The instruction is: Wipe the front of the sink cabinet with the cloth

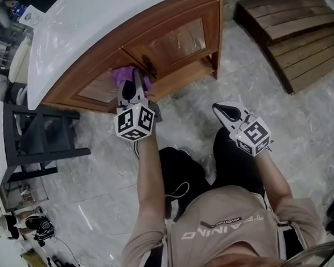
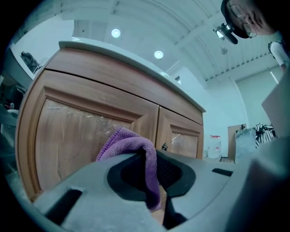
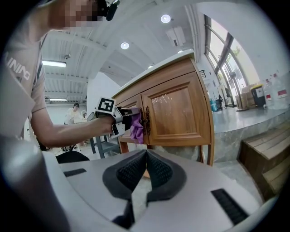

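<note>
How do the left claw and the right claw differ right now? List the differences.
The left claw is shut on the purple cloth; the right claw is shut on nothing. The left claw reaches up to the cabinet front; the right claw hangs back over the floor. Both are shut.

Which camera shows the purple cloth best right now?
The left gripper view: the cloth sits close and central, pinched in the left gripper, before the cabinet door. The head view shows only a purple edge past the gripper; the right gripper view shows it small.
</note>
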### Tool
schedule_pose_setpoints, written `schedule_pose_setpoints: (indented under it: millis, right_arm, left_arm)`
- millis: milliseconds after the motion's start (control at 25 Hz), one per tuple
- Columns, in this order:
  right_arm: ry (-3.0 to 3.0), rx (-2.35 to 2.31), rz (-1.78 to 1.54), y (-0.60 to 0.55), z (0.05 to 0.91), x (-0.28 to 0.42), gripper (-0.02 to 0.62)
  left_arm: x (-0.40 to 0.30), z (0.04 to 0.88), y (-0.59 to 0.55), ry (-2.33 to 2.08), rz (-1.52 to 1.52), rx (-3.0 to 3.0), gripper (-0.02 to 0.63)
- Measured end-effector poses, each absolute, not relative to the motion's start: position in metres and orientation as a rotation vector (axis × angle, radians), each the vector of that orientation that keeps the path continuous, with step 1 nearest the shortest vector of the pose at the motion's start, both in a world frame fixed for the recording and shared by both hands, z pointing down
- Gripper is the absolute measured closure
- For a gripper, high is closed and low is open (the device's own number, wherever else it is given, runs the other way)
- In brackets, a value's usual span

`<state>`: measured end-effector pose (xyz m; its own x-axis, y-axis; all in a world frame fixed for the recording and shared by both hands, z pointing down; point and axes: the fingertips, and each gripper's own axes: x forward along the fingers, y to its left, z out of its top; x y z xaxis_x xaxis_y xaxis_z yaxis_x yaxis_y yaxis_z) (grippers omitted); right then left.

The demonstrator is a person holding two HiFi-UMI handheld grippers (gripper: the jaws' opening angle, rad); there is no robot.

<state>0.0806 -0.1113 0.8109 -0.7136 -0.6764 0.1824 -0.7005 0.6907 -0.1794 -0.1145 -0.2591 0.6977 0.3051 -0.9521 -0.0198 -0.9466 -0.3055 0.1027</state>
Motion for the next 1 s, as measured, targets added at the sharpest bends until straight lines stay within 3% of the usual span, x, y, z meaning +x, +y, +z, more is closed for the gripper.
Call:
schedule_pose_setpoints:
  millis: [1000]
  right_arm:
    - [-2.717, 1.310, 0.370, -0.103, 0.813, 0.119, 0.583]
  left_arm:
    - [0.030, 0.719, -0.288, -1.443, 0.156, 2.763, 0.569]
